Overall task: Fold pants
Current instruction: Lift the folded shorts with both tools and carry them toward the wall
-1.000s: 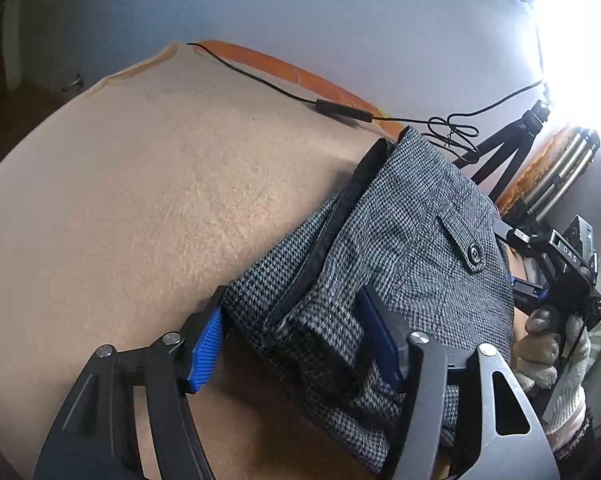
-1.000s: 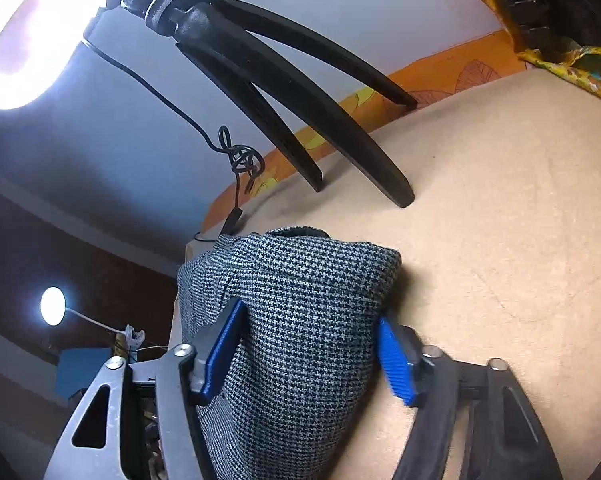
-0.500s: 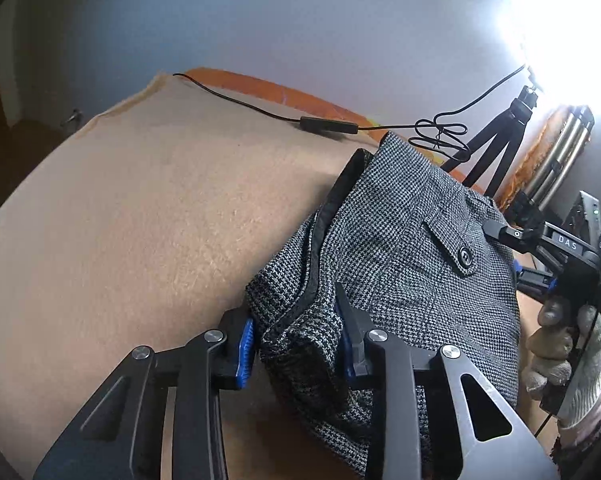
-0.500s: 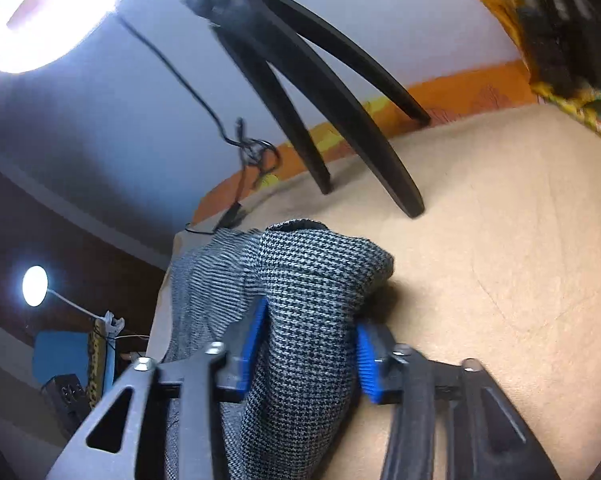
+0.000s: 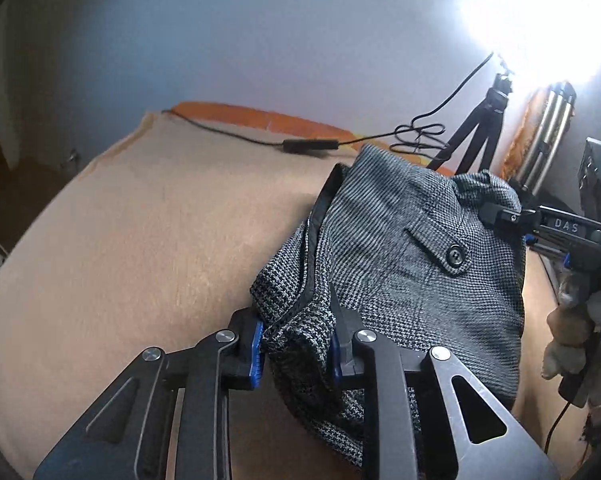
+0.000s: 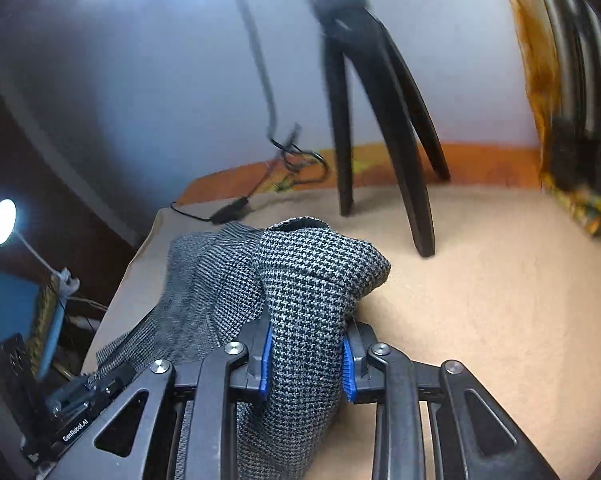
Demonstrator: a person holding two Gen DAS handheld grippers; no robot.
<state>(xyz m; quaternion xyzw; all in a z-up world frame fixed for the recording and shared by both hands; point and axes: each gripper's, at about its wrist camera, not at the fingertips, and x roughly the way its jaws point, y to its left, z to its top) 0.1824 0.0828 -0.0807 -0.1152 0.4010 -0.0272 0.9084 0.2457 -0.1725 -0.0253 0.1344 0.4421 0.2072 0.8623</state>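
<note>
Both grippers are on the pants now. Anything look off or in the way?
Nothing damaged. Both grippers, left gripper and right gripper, have just closed on bunched folds of the pants. The tripod stands just beyond them.

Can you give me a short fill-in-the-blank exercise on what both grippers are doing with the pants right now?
1. The left gripper has closed its blue pads on a bunched fold of the grey houndstooth ____.
2. The right gripper is shut on the pants, near a black ____ standing on the tan table.
3. The flap on the pants' back pocket is fastened with a single black ____.

Missing words: pants; tripod; button
</note>
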